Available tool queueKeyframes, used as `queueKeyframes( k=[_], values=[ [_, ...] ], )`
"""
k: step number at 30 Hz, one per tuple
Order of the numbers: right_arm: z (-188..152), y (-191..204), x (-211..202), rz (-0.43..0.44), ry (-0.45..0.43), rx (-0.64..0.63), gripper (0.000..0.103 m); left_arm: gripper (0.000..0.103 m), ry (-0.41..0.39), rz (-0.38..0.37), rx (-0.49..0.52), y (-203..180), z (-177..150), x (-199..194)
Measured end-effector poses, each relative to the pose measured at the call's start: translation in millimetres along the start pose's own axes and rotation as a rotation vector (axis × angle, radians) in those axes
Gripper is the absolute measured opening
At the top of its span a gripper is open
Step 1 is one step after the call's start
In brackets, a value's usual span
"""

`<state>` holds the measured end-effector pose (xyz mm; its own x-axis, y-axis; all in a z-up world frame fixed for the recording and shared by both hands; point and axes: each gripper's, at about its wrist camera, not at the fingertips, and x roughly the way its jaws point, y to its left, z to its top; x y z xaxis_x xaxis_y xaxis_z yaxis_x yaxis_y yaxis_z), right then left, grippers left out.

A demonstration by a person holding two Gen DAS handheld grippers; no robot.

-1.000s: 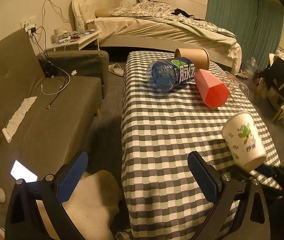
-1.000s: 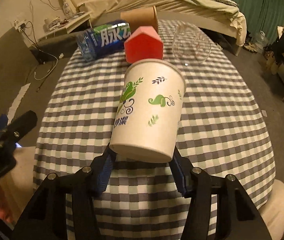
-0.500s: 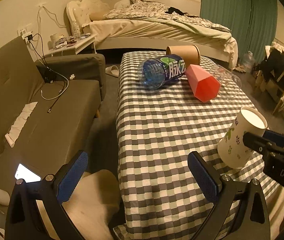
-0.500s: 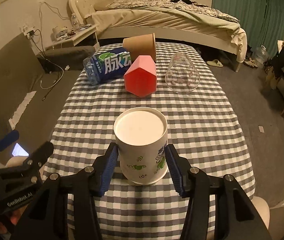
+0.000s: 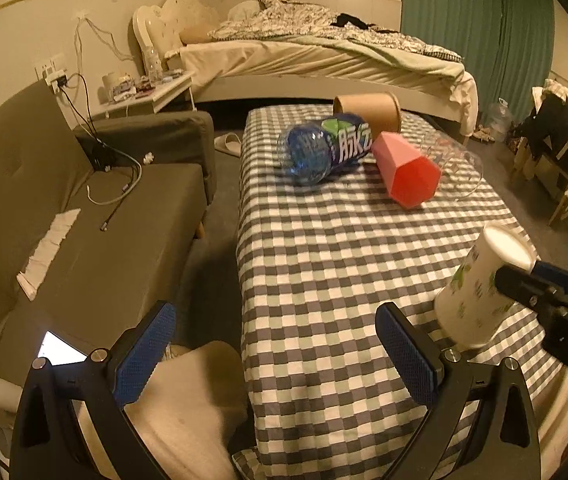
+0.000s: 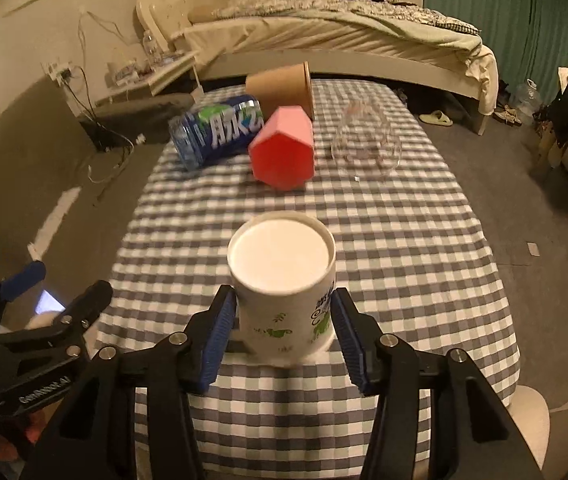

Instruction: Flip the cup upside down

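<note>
A white paper cup with green leaf print (image 6: pixel 284 292) stands upside down on the checked tablecloth (image 6: pixel 404 248), its flat white base facing up. My right gripper (image 6: pixel 281 338) has its blue pads on both sides of the cup, with a slight gap showing at each side. In the left wrist view the cup (image 5: pixel 480 288) sits near the table's right front edge, with the right gripper's fingers (image 5: pixel 524 280) beside it. My left gripper (image 5: pixel 279 354) is open and empty, held above the table's front left corner.
At the table's far end lie a blue plastic bottle (image 6: pixel 215 130), a brown paper cup (image 6: pixel 284 86), a pink faceted cup (image 6: pixel 284 152) and a clear glass (image 6: pixel 366 138). A grey sofa (image 5: pixel 63 220) stands left of the table. A bed (image 5: pixel 324 56) is behind.
The right gripper turned the cup from tilted with its mouth toward me to base up, and set it on the table. Its jaws have widened slightly around the cup. The left gripper stayed open.
</note>
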<state>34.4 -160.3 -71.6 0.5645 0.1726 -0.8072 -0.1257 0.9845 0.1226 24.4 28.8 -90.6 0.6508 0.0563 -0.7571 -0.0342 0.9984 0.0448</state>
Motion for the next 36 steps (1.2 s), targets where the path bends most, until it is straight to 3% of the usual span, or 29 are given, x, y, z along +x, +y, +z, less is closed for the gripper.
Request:
queueKeyframes(
  k=[8, 15, 21, 23, 36],
  values=[
    [16, -15, -56, 0.046, -0.157, -0.017, 0.057, 0.103, -0.11, -0.013, -0.029, -18, 13, -59],
    [11, -47, -90, 0.024, -0.242, -0.042, 0.06, 0.103, -0.202, -0.007, -0.065, -40, 6, -92],
    [-6, -70, -92, 0.013, -0.243, -0.006, 0.082, 0.103, -0.193, -0.025, -0.053, -58, -1, -93],
    [-10, -73, -91, 0.005, -0.234, -0.005, 0.094, 0.103, -0.19, -0.011, -0.027, -64, -2, -93],
    [-12, -75, -94, -0.026, -0.251, 0.003, 0.103, 0.103, -0.168, 0.009, -0.038, -63, -6, -89]
  ],
)
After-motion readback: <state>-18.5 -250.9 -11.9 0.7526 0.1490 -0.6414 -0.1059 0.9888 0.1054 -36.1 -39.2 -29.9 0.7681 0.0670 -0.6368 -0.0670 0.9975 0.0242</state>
